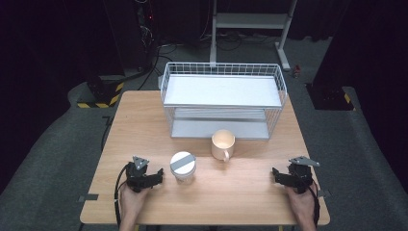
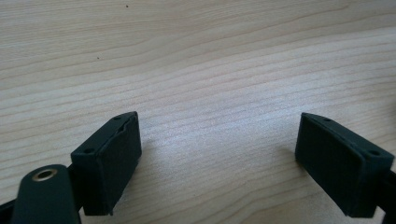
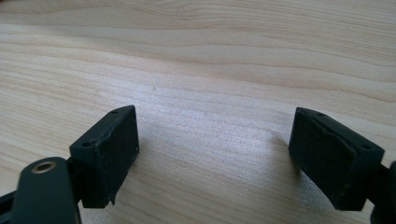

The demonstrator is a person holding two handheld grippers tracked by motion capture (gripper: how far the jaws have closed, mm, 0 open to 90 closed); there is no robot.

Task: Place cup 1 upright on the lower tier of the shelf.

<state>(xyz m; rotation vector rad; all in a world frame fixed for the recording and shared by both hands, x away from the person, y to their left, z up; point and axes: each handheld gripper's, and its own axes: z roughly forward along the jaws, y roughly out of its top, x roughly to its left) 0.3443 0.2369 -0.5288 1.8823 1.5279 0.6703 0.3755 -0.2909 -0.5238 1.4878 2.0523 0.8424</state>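
Both grippers rest low on the table [image 1: 144, 125], one at each near corner, which looks like a ready stance: the hands are parked clear of the things so that either can go in without knocking the other. The left gripper [image 1: 158, 177] has its jaws standing wide with nothing between them; in the left gripper view its fingers [image 2: 109, 163] frame bare wood grain. The right gripper [image 1: 275, 174] is the same, jaws wide and empty, and its fingers [image 3: 108, 156] also frame plain tabletop. Both point inward, toward the middle of the table. The jar [image 1: 183, 166], white with a grey strip across its lid, stands upright just beyond the left fingertips, near them but not touching, so it seems the likeliest thing to be taken first. The mug [image 1: 223, 144] stands upright a little past the jar, handle turned toward the person, well apart from the right fingers and farther from the left ones than the jar is. Beyond both stands the wire rack [image 1: 223, 98] with two white shelves, its open front facing the grippers, probably where the jar and mug are meant to go. A short move to the side would bring the jar between the left jaws.
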